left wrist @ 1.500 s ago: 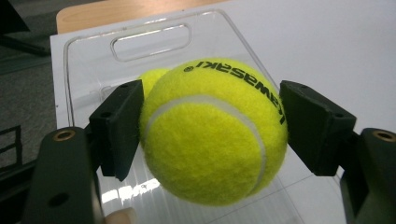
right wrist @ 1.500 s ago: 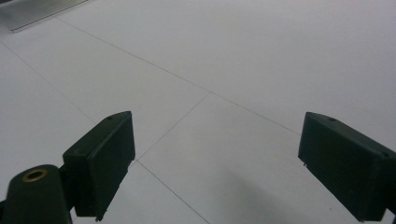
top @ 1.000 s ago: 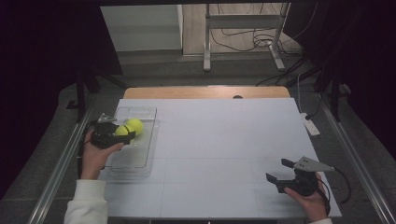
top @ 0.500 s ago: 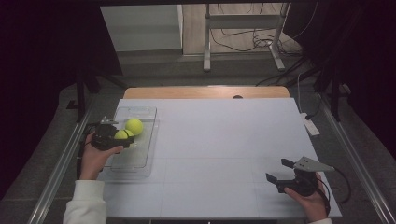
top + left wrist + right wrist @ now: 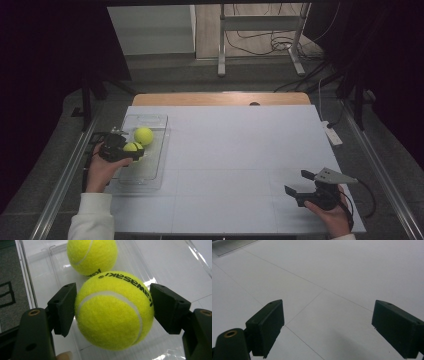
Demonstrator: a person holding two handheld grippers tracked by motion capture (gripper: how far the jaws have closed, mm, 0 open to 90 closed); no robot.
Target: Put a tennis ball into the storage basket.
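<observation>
My left gripper [image 5: 131, 150] is shut on a yellow tennis ball [image 5: 113, 311] over a clear plastic tray [image 5: 150, 172] at the table's left side. Both black pads press the ball's sides in the left gripper view [image 5: 113, 315]. The held ball [image 5: 132, 147] sits just above the tray floor. A second tennis ball [image 5: 143, 135] lies in the tray just beyond it, also seen behind the held one [image 5: 92, 255]. My right gripper [image 5: 300, 182] stands open near the table's front right, its jaws wide apart over bare table [image 5: 327, 330] with nothing between them.
The white table [image 5: 235, 150] has thin seam lines across it. A white power strip [image 5: 331, 134] lies at its right edge. Metal rails run along both sides of the table, and a metal stand [image 5: 260, 45] with cables is on the floor beyond.
My left gripper with its ball has shifted slightly toward the near side of the tray, away from the second ball. The right gripper has stayed put.
</observation>
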